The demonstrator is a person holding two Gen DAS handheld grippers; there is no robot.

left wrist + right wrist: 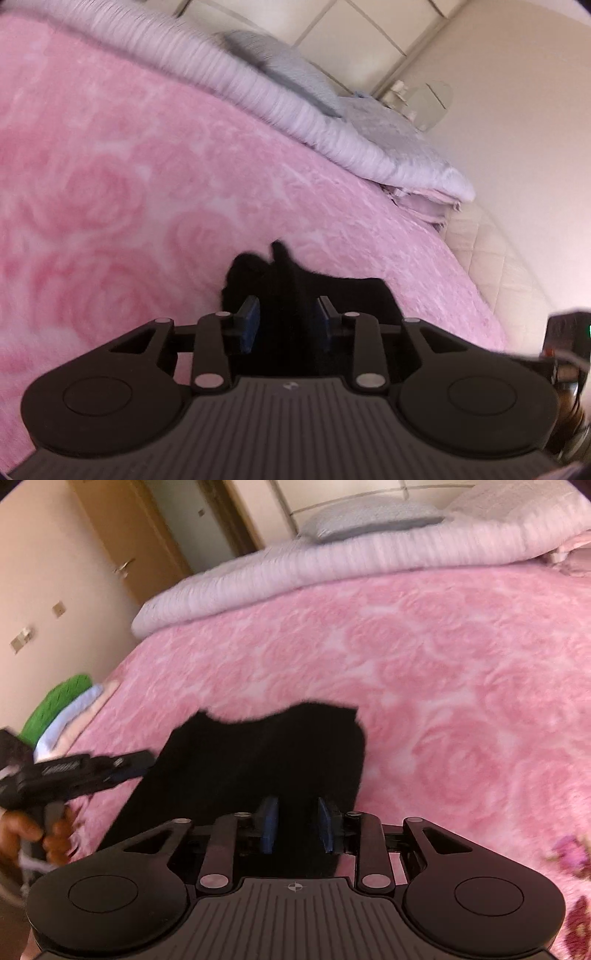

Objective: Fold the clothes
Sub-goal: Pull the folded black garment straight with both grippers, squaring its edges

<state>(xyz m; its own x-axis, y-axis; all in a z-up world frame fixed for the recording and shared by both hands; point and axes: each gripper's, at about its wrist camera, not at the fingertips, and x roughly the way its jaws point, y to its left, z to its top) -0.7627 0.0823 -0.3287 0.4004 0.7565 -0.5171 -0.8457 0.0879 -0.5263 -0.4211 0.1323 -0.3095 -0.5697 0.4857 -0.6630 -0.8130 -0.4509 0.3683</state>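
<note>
Nearest to us, two claws, one in each hand. The left claw [287, 319] has its blue pads [250, 325] partly apart with a bunched fold of the black garment [280, 273] filling the gap between them; the cloth is dark against dark, so we cannot tell if the pads truly press it. The right claw [297, 823] stands much the same: blue pads partly apart, black cloth running up between them, contact again not clear to us.

In the right wrist view we see the left claw from the side, its fingers reaching to the garment's left edge, with a hand [35, 834] wrapped round its handle.

One black garment [258, 760], lying on the pink rose-patterned blanket [443, 701] that covers the bed, near the close edge.

Further off, at the bed's left edge, a small stack of clothes [62, 705]: one green, one pale blue, something pinkish beneath.

Farther still, one pale ribbed quilt [332, 565] rolled across the head of the bed. Behind it, two pillows [369, 517], one grey-blue, one whitish.

Beyond, one wooden door [122, 539] with a lever handle.
</note>
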